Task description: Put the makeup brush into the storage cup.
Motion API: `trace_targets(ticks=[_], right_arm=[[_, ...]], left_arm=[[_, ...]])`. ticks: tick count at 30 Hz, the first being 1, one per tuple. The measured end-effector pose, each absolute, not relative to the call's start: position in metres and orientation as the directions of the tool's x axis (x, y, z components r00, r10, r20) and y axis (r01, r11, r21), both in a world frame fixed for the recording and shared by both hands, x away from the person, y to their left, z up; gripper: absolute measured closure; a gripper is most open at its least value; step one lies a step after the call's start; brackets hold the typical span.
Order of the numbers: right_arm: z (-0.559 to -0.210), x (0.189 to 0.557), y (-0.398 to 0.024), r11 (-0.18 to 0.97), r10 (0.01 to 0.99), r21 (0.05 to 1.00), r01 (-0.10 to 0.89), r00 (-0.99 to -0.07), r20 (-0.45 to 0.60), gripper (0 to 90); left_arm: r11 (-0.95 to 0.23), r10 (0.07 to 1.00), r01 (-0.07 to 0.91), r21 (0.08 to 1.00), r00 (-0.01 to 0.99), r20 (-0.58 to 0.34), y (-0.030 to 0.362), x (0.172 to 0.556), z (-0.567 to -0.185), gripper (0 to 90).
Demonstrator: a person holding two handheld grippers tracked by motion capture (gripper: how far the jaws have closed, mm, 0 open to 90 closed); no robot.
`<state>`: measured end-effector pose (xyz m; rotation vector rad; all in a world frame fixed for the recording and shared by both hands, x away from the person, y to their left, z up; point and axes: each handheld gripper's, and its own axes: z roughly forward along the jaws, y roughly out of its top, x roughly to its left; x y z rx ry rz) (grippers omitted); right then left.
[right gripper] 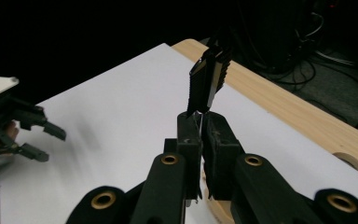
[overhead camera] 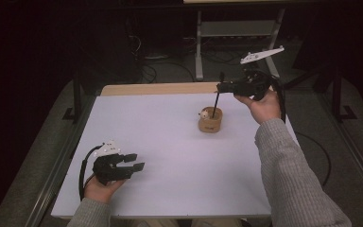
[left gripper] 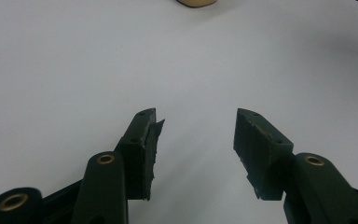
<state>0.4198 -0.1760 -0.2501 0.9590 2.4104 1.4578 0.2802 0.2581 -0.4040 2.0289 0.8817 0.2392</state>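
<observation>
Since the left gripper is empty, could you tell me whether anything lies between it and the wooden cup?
Nothing visible does. The left gripper sits open over bare white tabletop, and the stretch toward the wooden cup is free. The right gripper holds a black stick over the cup.

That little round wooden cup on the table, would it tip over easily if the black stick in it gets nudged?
Probably not easily: the wooden cup looks squat and wide-based. It seems small and light, though, so it might slide on the smooth white table. The long black stick, gripped by the right hand-held gripper, could lever it.
</observation>
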Motion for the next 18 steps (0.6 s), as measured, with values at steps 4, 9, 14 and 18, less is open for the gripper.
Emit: trace_targets(ticks=[4, 9, 14, 18], right_arm=[[-0.251, 0.427, -0.178, 0.311, 0.616, 0.839, 0.448, -0.767, 0.181, 84.7], [-0.257, 0.435, -0.179, 0.303, 0.634, 0.828, 0.471, -0.749, 0.194, 84.7], [-0.263, 0.443, -0.178, 0.298, 0.652, 0.822, 0.485, -0.733, 0.196, 84.6], [-0.265, 0.445, -0.178, 0.296, 0.662, 0.819, 0.492, -0.723, 0.196, 84.7]], left_arm=[[-0.358, 0.666, 0.499, 0.789, 0.728, -0.159, 0.259, 0.281, -0.405, 48.4], [-0.356, 0.67, 0.503, 0.788, 0.725, -0.16, 0.258, 0.281, -0.404, 48.1], [-0.361, 0.668, 0.501, 0.787, 0.727, -0.156, 0.258, 0.282, -0.406, 47.9], [-0.357, 0.67, 0.503, 0.787, 0.725, -0.16, 0.258, 0.281, -0.405, 47.4]])
